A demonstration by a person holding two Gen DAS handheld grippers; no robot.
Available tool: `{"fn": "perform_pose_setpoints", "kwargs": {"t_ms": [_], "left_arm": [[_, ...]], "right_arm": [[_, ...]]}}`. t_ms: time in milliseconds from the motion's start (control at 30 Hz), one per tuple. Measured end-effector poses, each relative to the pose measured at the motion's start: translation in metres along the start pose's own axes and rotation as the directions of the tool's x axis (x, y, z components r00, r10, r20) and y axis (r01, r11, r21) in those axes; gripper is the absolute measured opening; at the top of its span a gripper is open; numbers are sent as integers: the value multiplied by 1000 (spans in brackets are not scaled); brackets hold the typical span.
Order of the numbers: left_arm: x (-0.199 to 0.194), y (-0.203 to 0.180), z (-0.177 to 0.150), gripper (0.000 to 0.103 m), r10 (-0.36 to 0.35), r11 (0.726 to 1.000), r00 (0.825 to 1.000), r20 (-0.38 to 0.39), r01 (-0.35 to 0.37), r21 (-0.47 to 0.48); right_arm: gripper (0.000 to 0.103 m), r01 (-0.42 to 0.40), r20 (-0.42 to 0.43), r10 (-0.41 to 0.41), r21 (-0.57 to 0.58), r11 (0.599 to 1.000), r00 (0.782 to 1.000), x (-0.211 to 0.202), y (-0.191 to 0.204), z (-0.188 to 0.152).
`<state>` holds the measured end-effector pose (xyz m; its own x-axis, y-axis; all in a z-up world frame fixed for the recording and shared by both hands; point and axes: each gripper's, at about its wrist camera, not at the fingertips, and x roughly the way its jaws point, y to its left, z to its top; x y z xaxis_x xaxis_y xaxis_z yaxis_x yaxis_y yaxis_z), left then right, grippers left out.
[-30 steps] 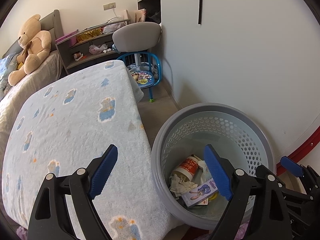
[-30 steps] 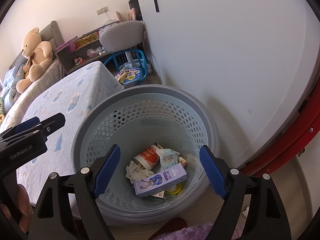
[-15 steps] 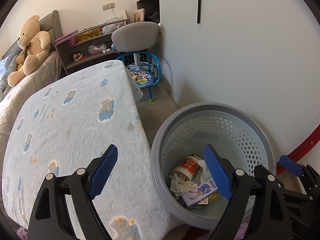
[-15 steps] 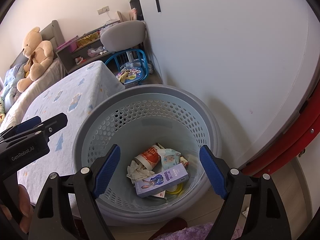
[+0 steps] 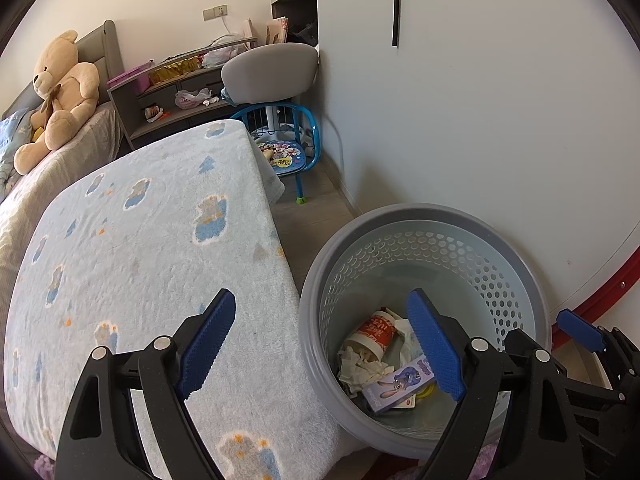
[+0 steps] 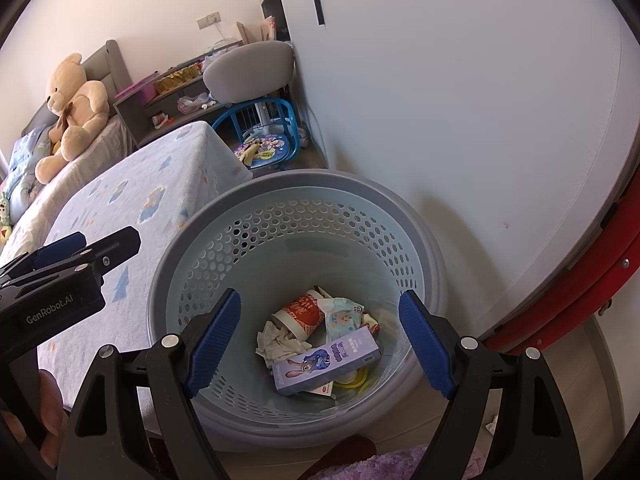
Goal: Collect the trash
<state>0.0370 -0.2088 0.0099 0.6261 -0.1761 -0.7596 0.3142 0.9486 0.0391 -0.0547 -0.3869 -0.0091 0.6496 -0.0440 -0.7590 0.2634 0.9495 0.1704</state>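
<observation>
Basket (image 6: 296,216), one box (image 6: 326,362), one cup (image 6: 302,314), two spread grippers (image 6: 320,340)

a child's bedroom: bed (image 5: 132,240), teddy bear (image 5: 60,92), small blue chair (image 5: 288,148)

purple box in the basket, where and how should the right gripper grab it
Grip the purple box across its narrow width near the middle, coming straight down from above. It lies flat on top of the other trash, long sides exposed, and the basket wall blocks any sideways approach. The right gripper is open above it.
</observation>
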Motion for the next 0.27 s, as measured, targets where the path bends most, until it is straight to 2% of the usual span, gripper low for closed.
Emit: {"fn": "perform_pose_setpoints", "kwargs": {"t_ms": [267], "left_arm": [[1,-1,0,84,-1,1000,1000,-1,1,1]], "right_arm": [[80,0,0,0,0,1000,1000,0,0,0]]}}
